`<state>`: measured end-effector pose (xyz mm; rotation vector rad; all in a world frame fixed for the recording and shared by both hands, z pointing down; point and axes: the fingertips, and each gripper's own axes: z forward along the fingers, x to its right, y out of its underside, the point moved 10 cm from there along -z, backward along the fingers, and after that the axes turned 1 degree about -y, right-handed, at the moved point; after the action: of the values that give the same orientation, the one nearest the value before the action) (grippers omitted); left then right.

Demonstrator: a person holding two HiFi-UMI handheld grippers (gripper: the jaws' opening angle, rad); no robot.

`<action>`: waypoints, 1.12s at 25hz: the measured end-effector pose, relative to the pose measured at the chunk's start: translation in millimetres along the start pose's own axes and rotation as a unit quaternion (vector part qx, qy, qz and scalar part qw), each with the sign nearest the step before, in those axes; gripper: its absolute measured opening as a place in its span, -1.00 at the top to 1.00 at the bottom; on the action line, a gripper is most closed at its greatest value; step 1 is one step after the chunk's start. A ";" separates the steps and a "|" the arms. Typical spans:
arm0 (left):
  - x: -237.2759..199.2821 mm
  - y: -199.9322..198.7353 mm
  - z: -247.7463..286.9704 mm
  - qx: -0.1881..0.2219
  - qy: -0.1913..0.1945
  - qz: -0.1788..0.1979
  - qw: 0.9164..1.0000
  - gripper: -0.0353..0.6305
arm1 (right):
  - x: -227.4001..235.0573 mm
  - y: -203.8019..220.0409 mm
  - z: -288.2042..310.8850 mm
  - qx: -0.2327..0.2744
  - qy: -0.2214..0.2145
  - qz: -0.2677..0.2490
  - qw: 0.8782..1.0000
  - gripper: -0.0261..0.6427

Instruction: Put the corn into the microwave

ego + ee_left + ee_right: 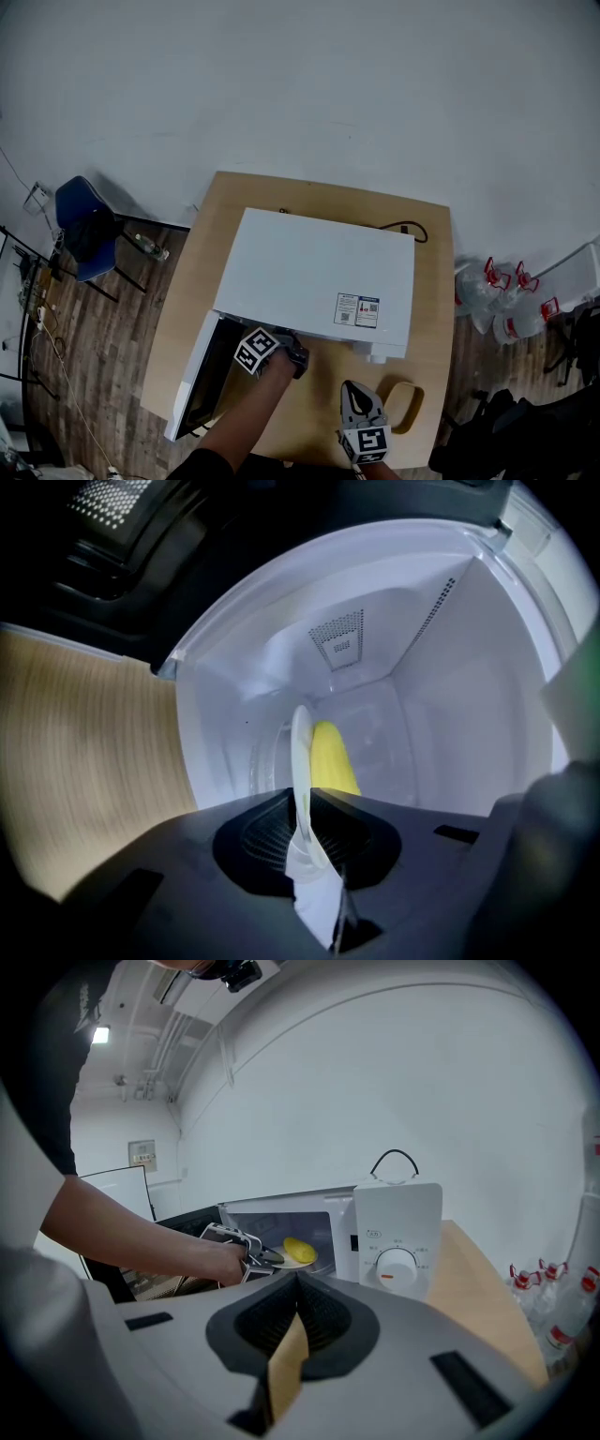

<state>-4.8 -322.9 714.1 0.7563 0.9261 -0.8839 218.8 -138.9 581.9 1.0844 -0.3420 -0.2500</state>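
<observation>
Both shut: left claw (302, 810) pinches the plate (300, 747) rim to carry corn (334, 757) into the microwave (459, 686); right claw (295, 1321) empty.

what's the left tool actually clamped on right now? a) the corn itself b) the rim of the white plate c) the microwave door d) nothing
b: in the left gripper view the left tool is shut on the edge of the white plate, with the corn lying on that plate inside the microwave.
</observation>
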 end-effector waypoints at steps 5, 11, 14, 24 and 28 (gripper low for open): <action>8.0 -7.1 2.2 0.007 -0.014 0.122 0.992 0.79 | -4.1 -7.0 -2.3 0.009 0.000 0.025 1.000 0.75; 17.9 -10.6 4.6 0.014 -0.034 0.239 0.970 0.45 | -1.0 2.5 -6.9 -0.001 0.004 0.016 1.000 0.75; 19.3 -10.8 2.8 0.017 -0.046 0.284 0.958 0.35 | -3.9 3.7 -8.0 0.001 0.000 0.012 1.000 0.74; 18.5 -1.8 1.8 0.006 -0.077 0.443 0.893 0.05 | -9.4 5.8 -13.5 -0.001 0.001 0.006 1.000 0.75; 18.2 3.2 4.0 0.003 -0.086 0.477 0.874 0.02 | -10.1 6.4 -16.4 -0.003 0.002 0.004 1.000 0.75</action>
<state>5.3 -330.4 699.9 0.9821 0.2932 -0.0645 216.1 -119.0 579.2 1.0783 -0.3413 -0.2412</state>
